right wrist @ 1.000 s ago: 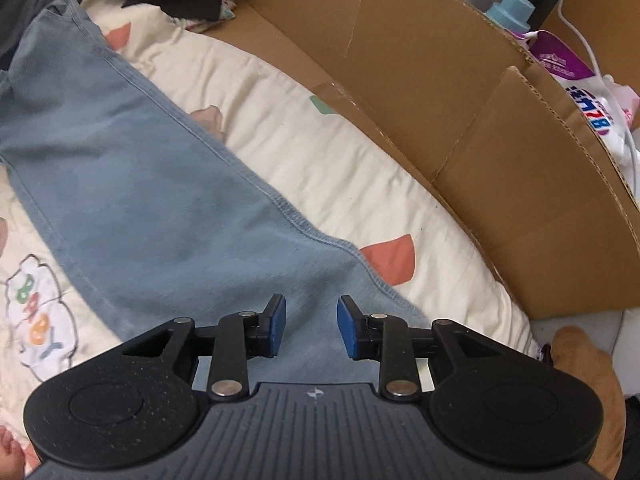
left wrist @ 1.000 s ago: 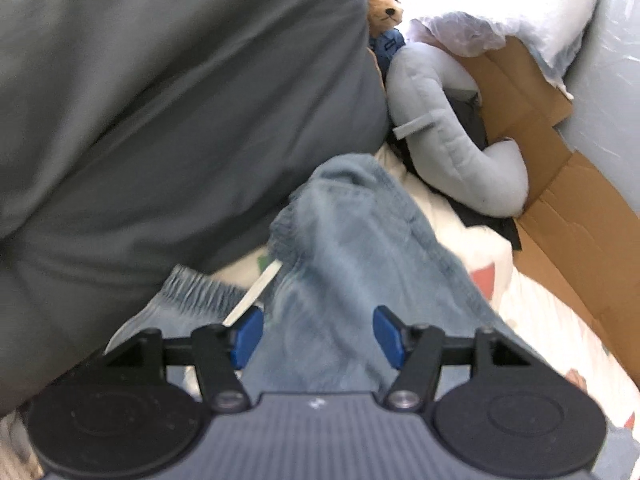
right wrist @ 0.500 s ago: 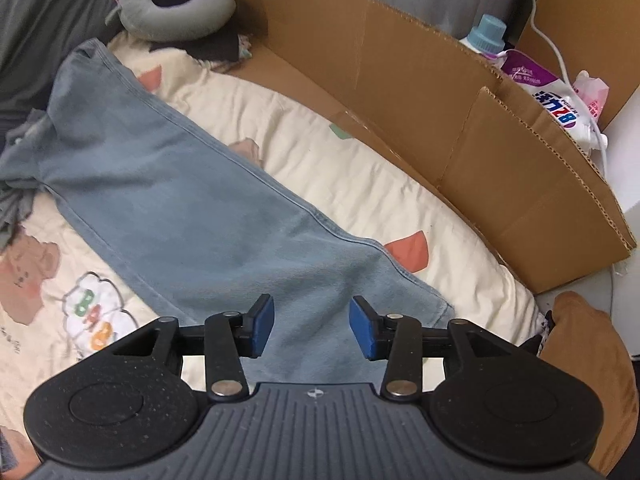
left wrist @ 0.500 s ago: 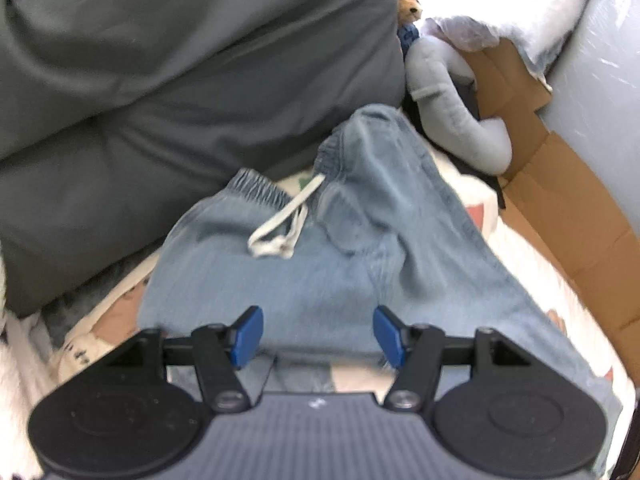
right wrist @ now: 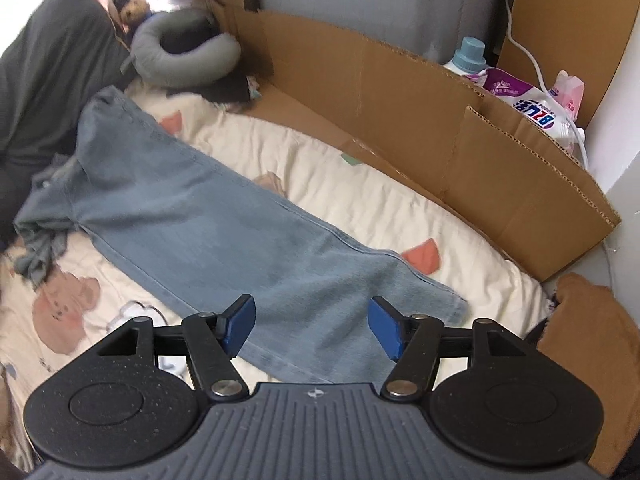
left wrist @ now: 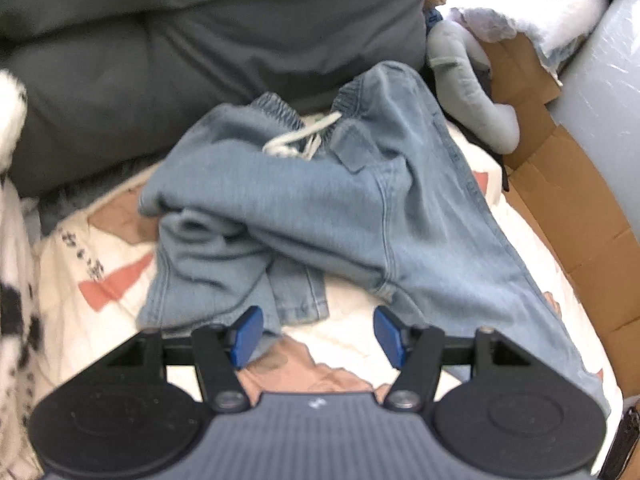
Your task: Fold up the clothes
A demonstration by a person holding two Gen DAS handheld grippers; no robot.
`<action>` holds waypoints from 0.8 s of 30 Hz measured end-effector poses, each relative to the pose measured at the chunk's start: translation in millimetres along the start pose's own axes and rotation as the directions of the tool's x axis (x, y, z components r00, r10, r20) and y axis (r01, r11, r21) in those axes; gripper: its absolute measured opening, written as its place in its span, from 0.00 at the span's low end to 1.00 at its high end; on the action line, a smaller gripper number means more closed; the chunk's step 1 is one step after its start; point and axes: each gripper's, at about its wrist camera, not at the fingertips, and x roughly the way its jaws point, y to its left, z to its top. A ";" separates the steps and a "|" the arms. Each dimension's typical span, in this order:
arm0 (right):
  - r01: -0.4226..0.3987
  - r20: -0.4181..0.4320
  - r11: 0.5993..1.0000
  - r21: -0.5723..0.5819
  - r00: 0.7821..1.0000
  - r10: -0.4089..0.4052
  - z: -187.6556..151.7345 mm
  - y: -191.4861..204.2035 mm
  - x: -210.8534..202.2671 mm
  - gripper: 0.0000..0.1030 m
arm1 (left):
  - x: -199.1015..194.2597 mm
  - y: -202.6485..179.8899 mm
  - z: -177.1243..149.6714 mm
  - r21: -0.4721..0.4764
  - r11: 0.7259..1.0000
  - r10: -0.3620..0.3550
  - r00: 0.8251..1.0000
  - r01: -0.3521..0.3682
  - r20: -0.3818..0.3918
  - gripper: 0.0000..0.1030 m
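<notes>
Detergent pouch [right wrist: 532, 108]: "POWER" legible (upside down; other characters unclear).

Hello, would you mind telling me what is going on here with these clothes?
A person with two handheld grippers is folding light blue denim trousers on a cream printed bedsheet. One leg lies stretched straight; the other is crumpled near the drawstring waistband. The left gripper hangs open over the crumpled leg, and the right gripper, jaws opening, holds nothing above the straight leg's hem.

Left claw [left wrist: 316, 334] agape, right claw [right wrist: 311, 328] widening
</notes>
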 end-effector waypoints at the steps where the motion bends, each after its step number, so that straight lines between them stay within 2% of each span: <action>1: -0.017 0.013 1.000 0.007 1.000 0.017 -2.1 1.5 -1.3 0.67 | 3.1 0.0 -3.8 0.003 1.000 0.002 1.000 -0.002 0.000 0.62; 4: -0.070 0.045 0.997 0.027 0.997 0.069 -9.0 6.2 -3.3 0.67 | 14.4 0.9 -14.2 0.023 1.000 0.014 1.000 -0.014 -0.005 0.62; 11: -0.170 0.034 0.983 0.064 0.985 0.168 -39.4 20.2 17.4 0.67 | 49.4 7.4 -36.5 0.038 0.998 0.052 0.998 -0.050 -0.037 0.62; 20: -0.166 -0.031 0.984 0.063 0.985 0.168 -69.5 33.3 41.2 0.67 | 87.0 19.9 -41.5 0.053 0.988 0.149 0.988 -0.147 -0.033 0.62; 24: -0.164 -0.044 0.984 0.070 0.985 0.167 -73.3 35.0 45.8 0.67 | 97.8 21.7 -42.5 0.046 0.989 0.139 0.990 -0.137 -0.026 0.62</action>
